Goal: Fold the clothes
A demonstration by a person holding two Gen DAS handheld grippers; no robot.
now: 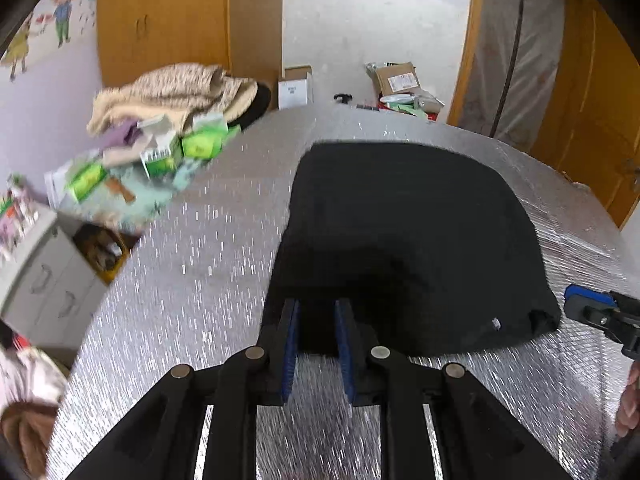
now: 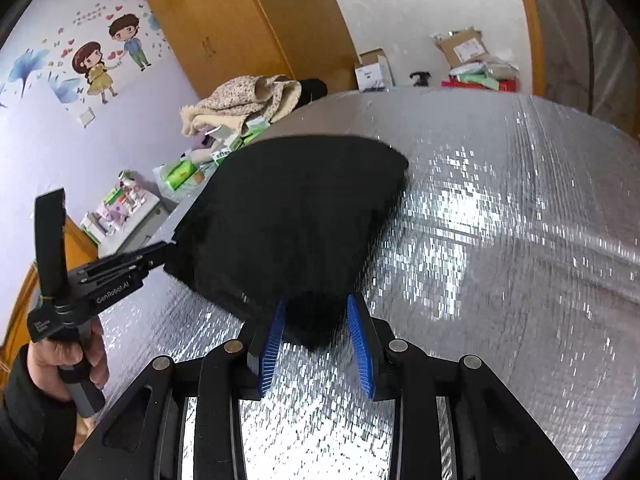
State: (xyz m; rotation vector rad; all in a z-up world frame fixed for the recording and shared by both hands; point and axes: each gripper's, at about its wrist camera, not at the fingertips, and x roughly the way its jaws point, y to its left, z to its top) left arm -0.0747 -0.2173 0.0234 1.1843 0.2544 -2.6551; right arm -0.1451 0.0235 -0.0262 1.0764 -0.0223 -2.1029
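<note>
— What did your jaws have?

— My left gripper [image 1: 318, 308] pinched the near edge of the black cloth [image 1: 404, 240]. My right gripper [image 2: 316, 312] stood parted around a corner of it, not clamped.

— Where did the cloth lie?

— Folded on the silver table [image 2: 500, 240]. Beyond, a beige heap [image 1: 172, 92] sat by the wardrobe [image 1: 168, 20].

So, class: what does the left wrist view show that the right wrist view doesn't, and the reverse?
Left view only: a grey drawer unit and the right gripper seen from outside, near the black garment.

Right view only: the girl decal in full and a hand holding the left gripper.

Both: the garment on the silver mat, the beige blanket and the wardrobe.
</note>
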